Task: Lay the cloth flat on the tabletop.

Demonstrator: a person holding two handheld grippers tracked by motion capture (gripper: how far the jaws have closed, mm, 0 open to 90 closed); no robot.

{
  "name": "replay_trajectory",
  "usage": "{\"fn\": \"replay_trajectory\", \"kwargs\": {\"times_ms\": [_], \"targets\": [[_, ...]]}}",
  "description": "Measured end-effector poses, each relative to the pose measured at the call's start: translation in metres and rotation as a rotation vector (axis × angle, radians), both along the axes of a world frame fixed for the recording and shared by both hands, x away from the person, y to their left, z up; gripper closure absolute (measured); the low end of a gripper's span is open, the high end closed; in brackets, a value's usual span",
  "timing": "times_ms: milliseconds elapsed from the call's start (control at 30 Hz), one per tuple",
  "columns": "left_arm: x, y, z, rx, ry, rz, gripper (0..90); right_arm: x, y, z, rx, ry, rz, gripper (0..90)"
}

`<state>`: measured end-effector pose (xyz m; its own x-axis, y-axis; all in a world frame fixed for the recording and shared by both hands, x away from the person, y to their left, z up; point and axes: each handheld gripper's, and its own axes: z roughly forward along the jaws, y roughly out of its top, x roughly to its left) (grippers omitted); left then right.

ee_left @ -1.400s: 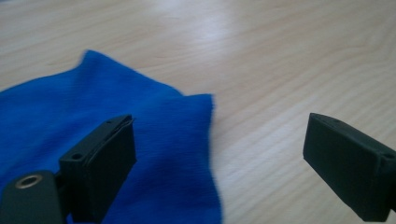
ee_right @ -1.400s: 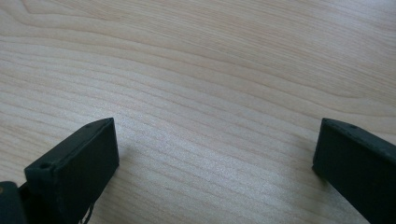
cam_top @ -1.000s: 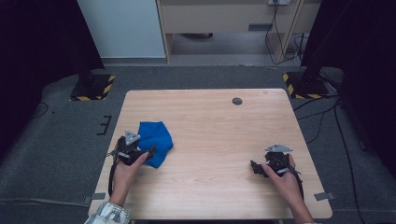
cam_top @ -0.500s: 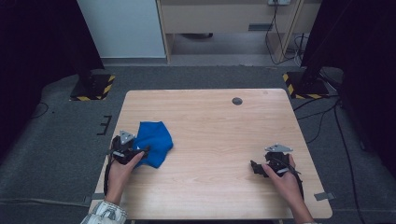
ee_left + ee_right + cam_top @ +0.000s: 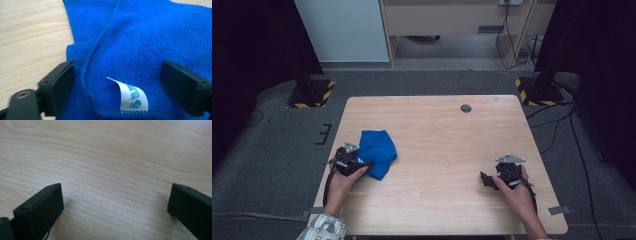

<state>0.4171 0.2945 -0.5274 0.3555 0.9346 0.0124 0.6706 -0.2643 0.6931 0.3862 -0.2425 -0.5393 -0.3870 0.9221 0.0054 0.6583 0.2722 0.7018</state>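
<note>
A folded blue cloth (image 5: 377, 151) lies on the left part of the wooden table (image 5: 442, 135). My left gripper (image 5: 360, 164) is at its near left edge, open, with both jaws spread over the cloth. In the left gripper view the blue cloth (image 5: 140, 45) spans the gap of the left gripper (image 5: 120, 87), and a white label (image 5: 132, 97) with teal print sticks up from its hem. My right gripper (image 5: 484, 179) rests near the table's front right, open; the right gripper (image 5: 115, 202) has bare wood between its jaws.
A small dark round hole cover (image 5: 466, 108) sits near the table's far edge. Black stands with yellow-and-black striped bases (image 5: 309, 94) flank the table on the grey floor. A cabinet (image 5: 452, 20) stands behind.
My left gripper has shifted slightly toward the cloth's near left edge. The right gripper has stayed where it was.
</note>
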Motion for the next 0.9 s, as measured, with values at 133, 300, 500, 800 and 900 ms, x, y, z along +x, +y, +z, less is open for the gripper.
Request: {"fn": "replay_trajectory", "kwargs": {"times_ms": [133, 300, 500, 800, 900], "targets": [[0.0, 0.004, -0.001, -0.039, 0.002, -0.003, 25.2, 0.0, 0.0, 0.0, 0.0, 0.0, 0.0, 0.4], [-0.002, 0.003, 0.003, -0.091, 0.005, -0.031, 60.3, 0.0, 0.0, 0.0, -0.001, 0.0, 0.0, 0.4], [-0.004, 0.008, 0.009, -0.165, 0.007, -0.026, 75.9, 0.0, 0.0, 0.0, 0.0, 0.0, 0.0, 0.5], [-0.009, -0.005, 0.031, -0.218, -0.046, -0.092, 78.0, 0.0, 0.0, 0.0, 0.0, 0.0, 0.0, 0.5], [-0.009, -0.014, 0.038, -0.237, -0.056, -0.134, 78.2, 0.0, 0.0, 0.0, 0.0, 0.0, 0.0, 0.5]]}}
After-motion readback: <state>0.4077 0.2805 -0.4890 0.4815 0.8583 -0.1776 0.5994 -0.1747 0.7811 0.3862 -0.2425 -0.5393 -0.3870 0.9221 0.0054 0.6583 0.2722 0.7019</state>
